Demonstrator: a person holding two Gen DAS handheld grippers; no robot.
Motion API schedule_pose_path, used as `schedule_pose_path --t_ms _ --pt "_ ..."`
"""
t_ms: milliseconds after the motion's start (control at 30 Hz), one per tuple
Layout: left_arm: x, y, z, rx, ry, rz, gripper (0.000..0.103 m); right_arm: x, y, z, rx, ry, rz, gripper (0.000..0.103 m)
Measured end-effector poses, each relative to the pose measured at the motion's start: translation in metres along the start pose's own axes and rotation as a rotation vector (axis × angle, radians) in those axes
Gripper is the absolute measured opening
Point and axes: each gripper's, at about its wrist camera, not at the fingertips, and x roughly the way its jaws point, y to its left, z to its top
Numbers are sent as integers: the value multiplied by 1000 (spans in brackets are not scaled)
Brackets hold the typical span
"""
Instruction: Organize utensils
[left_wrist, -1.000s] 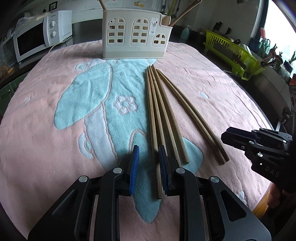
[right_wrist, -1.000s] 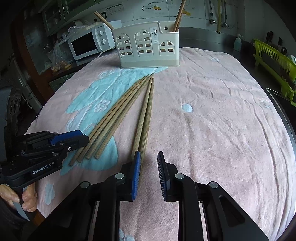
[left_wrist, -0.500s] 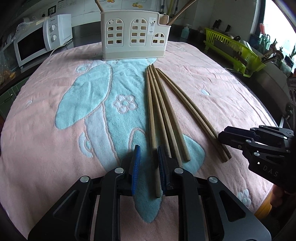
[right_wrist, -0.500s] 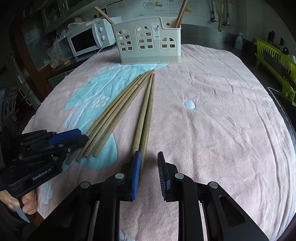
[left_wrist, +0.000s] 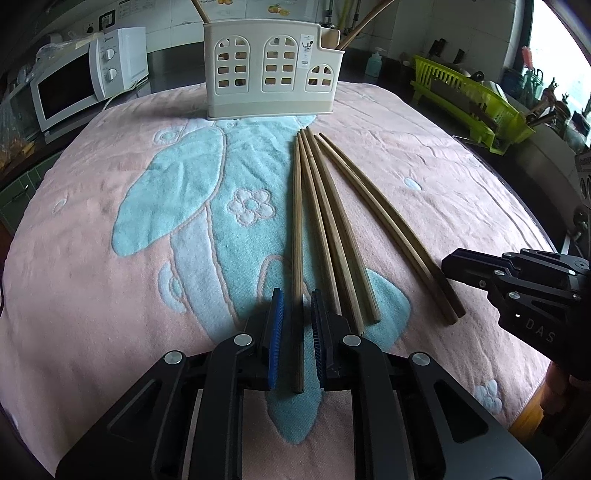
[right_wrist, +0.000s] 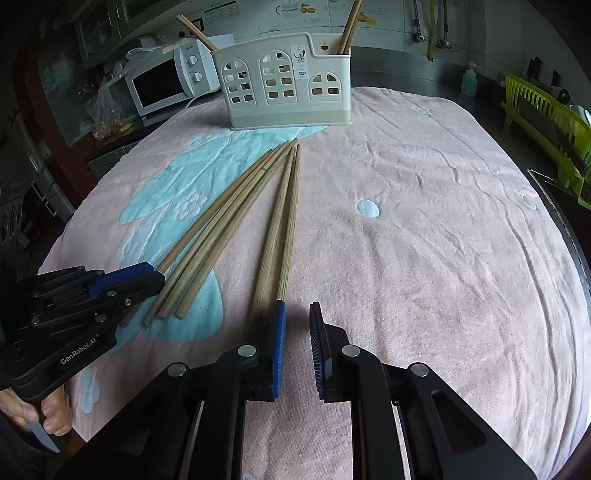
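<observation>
At lower centre of the left wrist view the left gripper, jaws just closing, brackets the butt of one light, stiff, smooth chopstick without visibly pinching it, while the right gripper has narrowed on nothing beside its pair.

Towel right of the chopsticks lies bare, free passage up to the utensil holder at the far edge. Left half of the towel is also open. Chopsticks fan across the middle; left gripper sits at their near ends.
</observation>
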Motion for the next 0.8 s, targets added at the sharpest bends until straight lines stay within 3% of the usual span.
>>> schedule_pose_path --t_ms 800 --pt "0 -1 -2 8 4 -9 15 3 10 -1 -29 13 6 14"
